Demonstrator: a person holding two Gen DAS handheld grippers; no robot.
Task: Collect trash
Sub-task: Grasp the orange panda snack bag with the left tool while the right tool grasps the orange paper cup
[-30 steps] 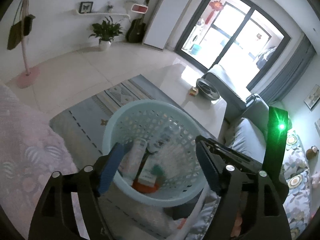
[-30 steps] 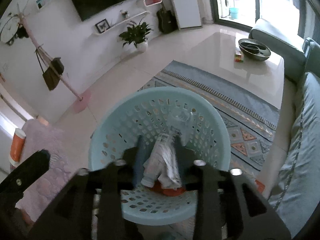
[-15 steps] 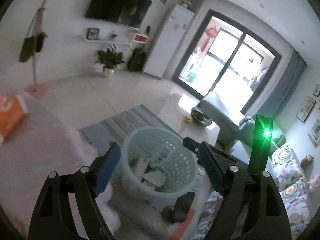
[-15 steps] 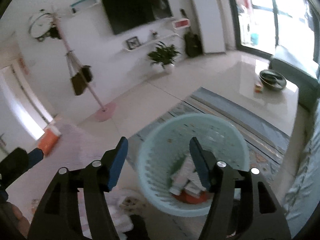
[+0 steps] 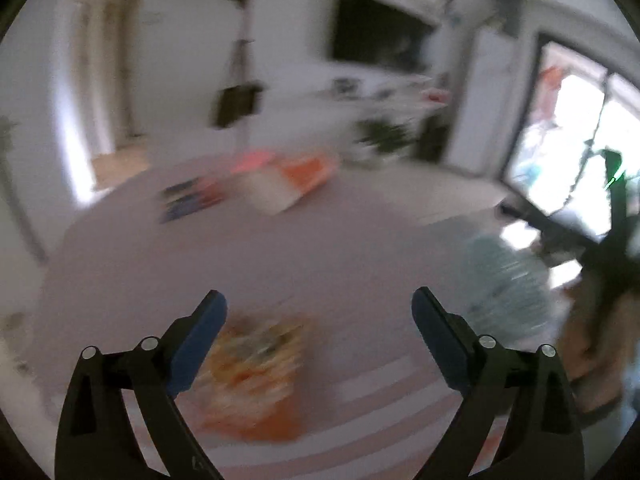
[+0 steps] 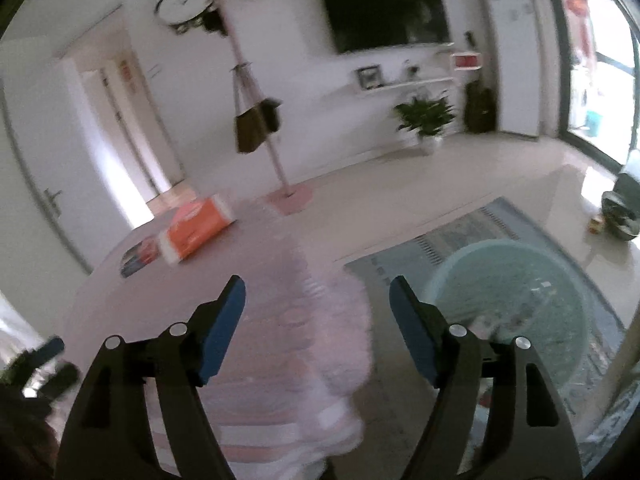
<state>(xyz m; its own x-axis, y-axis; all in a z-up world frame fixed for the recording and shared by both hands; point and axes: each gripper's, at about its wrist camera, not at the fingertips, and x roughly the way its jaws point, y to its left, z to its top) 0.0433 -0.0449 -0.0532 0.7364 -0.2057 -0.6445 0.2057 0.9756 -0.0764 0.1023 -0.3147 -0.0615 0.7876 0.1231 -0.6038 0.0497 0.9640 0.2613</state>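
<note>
Trash: blurred orange wrapper [image 5: 252,380] lies on the pink bench [image 5: 320,248], just ahead of the left gripper [image 5: 318,312]
Basket: pale-green basket [image 6: 508,304] on the floor, off the bench's right edge
Jaws: both spread and opening, nothing between them; right gripper [image 6: 316,300] over the bench
Risk: motion blur; a hurried close could skid the wrapper or miss

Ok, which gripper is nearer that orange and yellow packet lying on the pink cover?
Left. The left gripper hangs right over the orange packet, jaws opening and empty. The right gripper is over bare pink cover, jaws opening; no packet shows in its view.
</note>
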